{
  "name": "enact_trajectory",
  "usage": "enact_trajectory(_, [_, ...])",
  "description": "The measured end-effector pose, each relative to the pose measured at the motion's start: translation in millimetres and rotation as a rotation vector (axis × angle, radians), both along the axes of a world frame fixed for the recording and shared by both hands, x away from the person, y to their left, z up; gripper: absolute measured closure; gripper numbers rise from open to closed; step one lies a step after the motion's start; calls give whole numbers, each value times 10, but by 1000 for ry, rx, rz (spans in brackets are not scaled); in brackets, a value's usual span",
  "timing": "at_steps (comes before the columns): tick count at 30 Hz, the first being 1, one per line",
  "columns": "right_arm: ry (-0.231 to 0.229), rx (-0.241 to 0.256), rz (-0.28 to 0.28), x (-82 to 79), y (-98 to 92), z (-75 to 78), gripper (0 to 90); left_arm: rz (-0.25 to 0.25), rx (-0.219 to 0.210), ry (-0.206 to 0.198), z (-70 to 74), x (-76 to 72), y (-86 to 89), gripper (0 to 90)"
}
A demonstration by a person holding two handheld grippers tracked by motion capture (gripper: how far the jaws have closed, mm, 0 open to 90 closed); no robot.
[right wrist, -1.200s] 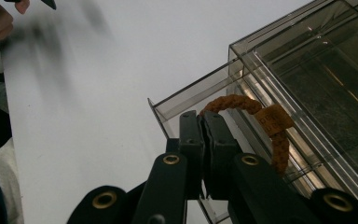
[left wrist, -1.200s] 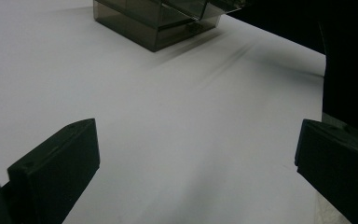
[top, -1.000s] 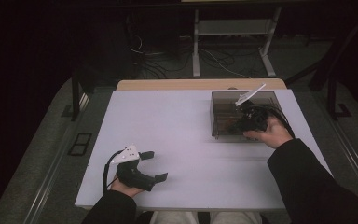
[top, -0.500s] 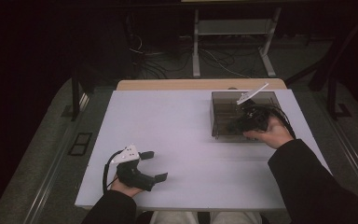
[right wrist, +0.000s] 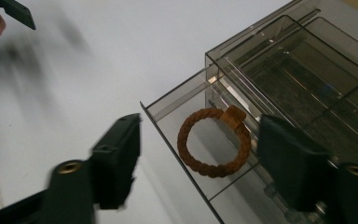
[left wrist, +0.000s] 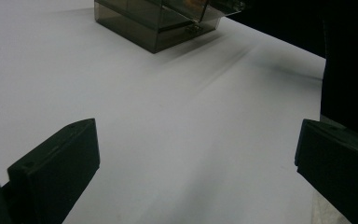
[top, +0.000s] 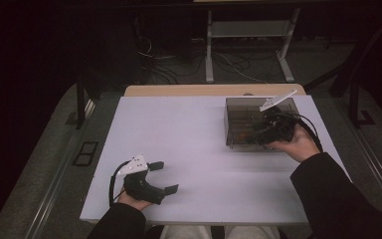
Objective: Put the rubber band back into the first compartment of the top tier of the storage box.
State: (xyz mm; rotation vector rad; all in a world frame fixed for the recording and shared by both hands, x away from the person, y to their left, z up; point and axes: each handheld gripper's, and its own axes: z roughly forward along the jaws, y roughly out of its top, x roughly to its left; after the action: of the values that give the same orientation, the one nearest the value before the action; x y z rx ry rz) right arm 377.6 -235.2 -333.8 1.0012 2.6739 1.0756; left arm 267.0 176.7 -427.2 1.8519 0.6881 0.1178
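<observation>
My left claw [top: 165, 177] rests wide open and empty near the counter's [top: 199, 149] front-left corner. At the far-right corner my right claw [right wrist: 198, 163], jaws spread and holding nothing, hovers over the braided brown bracelet [right wrist: 213, 142] lying in the smoky clear box's [top: 241, 124] pulled-out drawer. It looks light, supple and hard to slip; I'd pinch one side of the braid.

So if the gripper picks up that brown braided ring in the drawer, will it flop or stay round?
The braided ring would probably sag a little, since it looks woven like cord rather than solid. It seems thin, so it is likely light. Lying flat in the open drawer of the clear box, it shouldn't roll. The right gripper stands open around it.
</observation>
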Motion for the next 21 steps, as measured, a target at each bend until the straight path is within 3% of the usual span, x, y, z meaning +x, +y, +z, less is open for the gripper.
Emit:
enact_trajectory(1, [-10, -4, -17, -26, -13, 10, 191, 0, -1, 0, -1, 2, 1, 0])
enact_trajectory(7, [-9, 8, -28, -93, -63, 30, 87, 1, -2, 0, 2, 0, 3, 0])
enact_trajectory(9, [-11, 12, -38, -127, -81, 37, 8, 2, -2, 1, 1, 0, 2, 0])
enact_trajectory(21, [-16, 37, -54, -336, -212, 78, 9, 5, -4, 1, 1, -4, 0, 0])
